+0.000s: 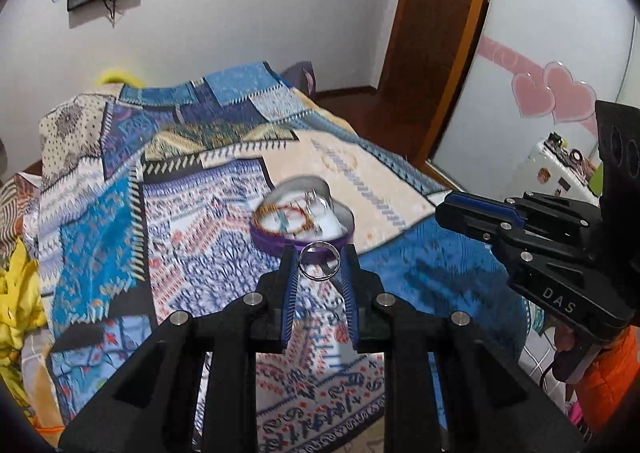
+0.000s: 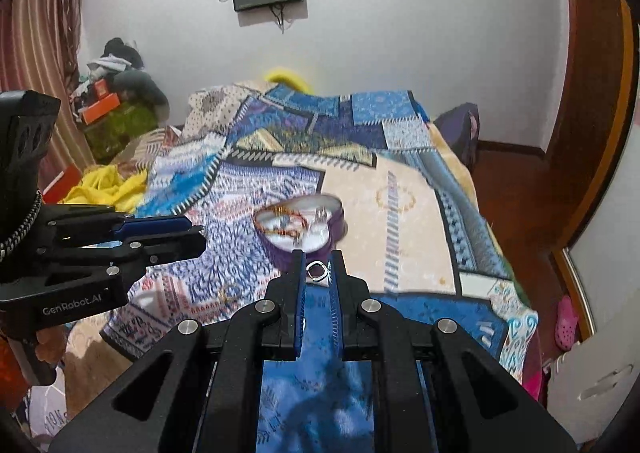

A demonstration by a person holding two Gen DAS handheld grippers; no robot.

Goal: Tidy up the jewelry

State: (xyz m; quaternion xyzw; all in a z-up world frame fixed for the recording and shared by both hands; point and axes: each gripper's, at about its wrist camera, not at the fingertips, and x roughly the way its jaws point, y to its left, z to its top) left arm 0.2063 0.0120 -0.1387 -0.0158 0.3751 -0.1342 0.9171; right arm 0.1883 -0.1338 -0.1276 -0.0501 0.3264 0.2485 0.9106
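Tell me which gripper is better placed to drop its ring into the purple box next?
Left, marginally: the left gripper holds its ring directly before the purple box; the right gripper's small ring looks similarly close.

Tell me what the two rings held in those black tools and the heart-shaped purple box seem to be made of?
The round silver ring in the left gripper looks like polished metal: it glints. The smaller squarish silver ring in the right gripper shines likewise, probably metal too. The heart-shaped purple box has a bright reflective inner wall, suggesting tin, though blur leaves that open.
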